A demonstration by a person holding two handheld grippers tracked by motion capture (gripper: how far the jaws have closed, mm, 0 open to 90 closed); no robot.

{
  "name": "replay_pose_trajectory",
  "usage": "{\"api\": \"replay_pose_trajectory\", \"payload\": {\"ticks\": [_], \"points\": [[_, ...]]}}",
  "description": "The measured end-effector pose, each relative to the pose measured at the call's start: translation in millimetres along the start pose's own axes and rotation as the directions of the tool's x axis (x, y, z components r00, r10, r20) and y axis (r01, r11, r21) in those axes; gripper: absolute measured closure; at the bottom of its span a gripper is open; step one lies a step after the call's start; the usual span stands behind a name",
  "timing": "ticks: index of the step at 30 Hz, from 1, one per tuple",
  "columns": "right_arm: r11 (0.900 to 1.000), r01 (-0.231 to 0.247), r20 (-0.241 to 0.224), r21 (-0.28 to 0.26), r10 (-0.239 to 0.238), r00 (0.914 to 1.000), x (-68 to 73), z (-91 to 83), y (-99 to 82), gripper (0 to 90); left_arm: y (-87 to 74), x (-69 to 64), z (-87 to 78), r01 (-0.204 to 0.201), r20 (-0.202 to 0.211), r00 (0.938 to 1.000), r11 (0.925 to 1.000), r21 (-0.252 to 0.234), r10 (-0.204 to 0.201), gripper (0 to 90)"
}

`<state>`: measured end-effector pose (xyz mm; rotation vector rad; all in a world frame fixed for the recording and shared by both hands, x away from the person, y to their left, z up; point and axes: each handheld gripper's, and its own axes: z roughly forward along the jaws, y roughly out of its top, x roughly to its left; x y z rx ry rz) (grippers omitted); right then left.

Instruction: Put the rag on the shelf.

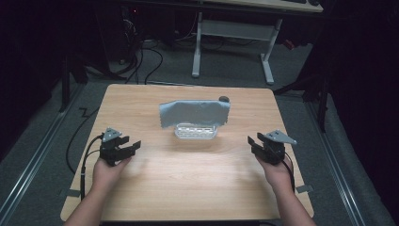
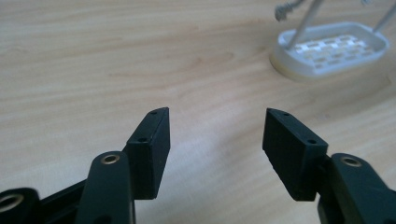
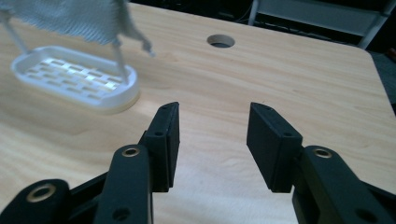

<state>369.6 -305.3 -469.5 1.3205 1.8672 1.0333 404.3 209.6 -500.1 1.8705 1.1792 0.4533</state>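
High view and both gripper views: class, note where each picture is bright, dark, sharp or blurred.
High view: table lit, surroundings dark, grey cloth soft. Left gripper view: white rack blurred, jaws sharper. Right gripper view: cloth and rack blurred at upper left, background dark.

A light wooden table (image 1: 188, 179) (one round hole near its far edge) carries a white slotted rack (image 1: 195, 132).

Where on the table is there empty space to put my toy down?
The near half of the table is bare wood, between the left tongs and the right tongs. The strips left and right of the white rack are free too. It's crowded only at the middle, where the grey cloth hangs over that rack.
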Motion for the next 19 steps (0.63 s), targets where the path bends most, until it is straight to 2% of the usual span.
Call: {"api": "replay_pose_trajectory", "payload": {"ticks": [3,7,9,11,12,13,14,15,16,17,18,19], "points": [[0.9999,0.013,-0.02,0.001,-0.013,0.9997,9.2,-8.3,-7.0,51.6,-10.5,-10.4,-9.6,0.01,0.022,0.9997,0.9999,0.011,-0.01,42.1],[0.9998,-0.012,-0.065,0.016,0.013,0.9978,28.7,-19.4,-22.0,45.4,-26.6,-33.0,-21.8,0.004,0.069,0.9976,0.9985,0.055,-0.008,40.5],[0.9992,-0.012,-0.086,0.038,0.015,0.9961,40.5,-24.1,-32.6,42.4,-42.3,-49.0,-28.9,-0.005,0.102,0.9948,0.9983,0.058,-0.001,39.3],[0.9988,-0.021,-0.082,0.044,0.025,0.9963,53.8,-31.9,-51.2,41.3,-66.3,-61.2,-34.7,-0.01,0.109,0.994,0.9995,0.029,0.006,40.9],[0.999,-0.028,-0.083,0.035,0.031,0.9961,58.1,-35.5,-60.5,43.6,-70.1,-66.8,-33.5,-0.011,0.109,0.9941,0.9923,0.124,-0.003,45.8],[0.9978,-0.02,-0.118,0.063,0.027,0.9927,63.1,-38.4,-68.9,40.8,-65.8,-68.7,-34.3,-0.015,0.129,0.9916,0.9894,0.145,-0.004,43.8],[0.9967,-0.008,-0.141,0.081,0.019,0.9898,65.5,-39.3,-67.7,37.2,-64.0,-70.4,-41.0,-0.049,0.141,0.9892,0.997,0.061,0.04,39.1],[0.9978,0.041,-0.131,0.053,-0.033,0.9908,68.1,-42.4,-65.8,40.2,-63.5,-70.7,-43.4,-0.07,0.118,0.9908,0.997,0.032,0.066,41.7],[0.9975,0.059,-0.119,0.038,-0.054,0.9914,68.5,-43.4,-65.6,40.0,-62.6,-68.9,-42.4,-0.072,0.114,0.9913,0.9964,0.045,0.066,41.5],[0.9975,0.053,-0.115,0.046,-0.047,0.9922,67.7,-42.1,-65.7,39.8,-62.9,-66.8,-41.1,-0.058,0.126,0.9907,0.9969,0.052,0.051,39.9],[0.9976,0.04,-0.122,0.057,-0.032,0.992,66.8,-40.4,-66.1,39.6,-64.3,-63.2,-39.0,-0.023,0.156,0.9877,0.9983,0.054,0.014,39.6],[0.9974,0.012,-0.142,0.071,-0.001,0.9899,65.9,-37.2,-67.0,39.2,-64.8,-61.3,-37.5,-0.006,0.166,0.9861,0.9981,0.061,-0.004,39.6]]}}
